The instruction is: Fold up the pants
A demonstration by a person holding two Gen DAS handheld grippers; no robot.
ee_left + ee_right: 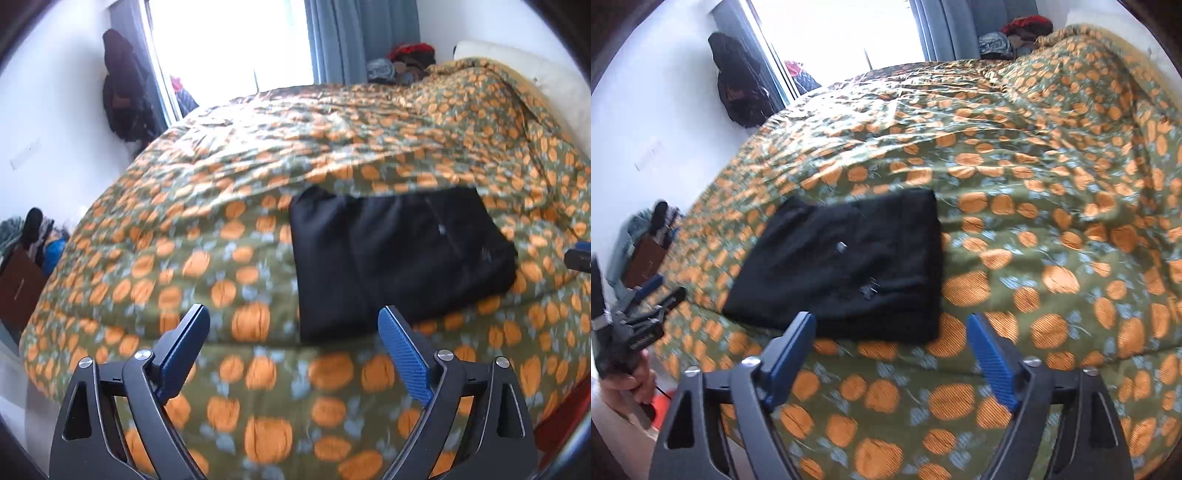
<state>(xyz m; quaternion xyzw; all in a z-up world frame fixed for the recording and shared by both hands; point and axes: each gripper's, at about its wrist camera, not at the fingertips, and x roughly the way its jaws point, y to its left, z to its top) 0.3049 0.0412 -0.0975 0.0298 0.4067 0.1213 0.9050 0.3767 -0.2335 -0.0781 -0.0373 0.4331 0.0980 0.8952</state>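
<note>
1. Black pants [399, 254], folded into a compact rectangle, lying flat on a green bedspread [229, 206] printed with orange pumpkins.
2. Seen again from the right wrist camera: same pants [846, 266] near the bedspread's [1034, 206] front edge, with a small pale tag showing on the top layer.
3. Left gripper [293, 328]: jaws spread wide, nothing between the blue pads, hanging above the bedspread's near edge, clear of the pants, right pad overlapping the fabric's lower edge only in the view.
4. Right gripper [891, 332]: jaws likewise spread wide and empty, poised just in front of the pants' near edge, not touching the cloth.
5. Visible at the far left of the right wrist view: the left gripper [650, 295] held in a person's hand [628, 384], off the bed's side.
6. At the far right edge of the left wrist view: a small part of the right gripper [580, 254], beside the pants.
7. Beyond the bed: bright window [229, 40], grey-blue curtain [354, 37], dark clothing hanging [123, 88] on a white wall, heap of clothes [402, 62] at the far corner.
8. Both views slightly blurred.
</note>
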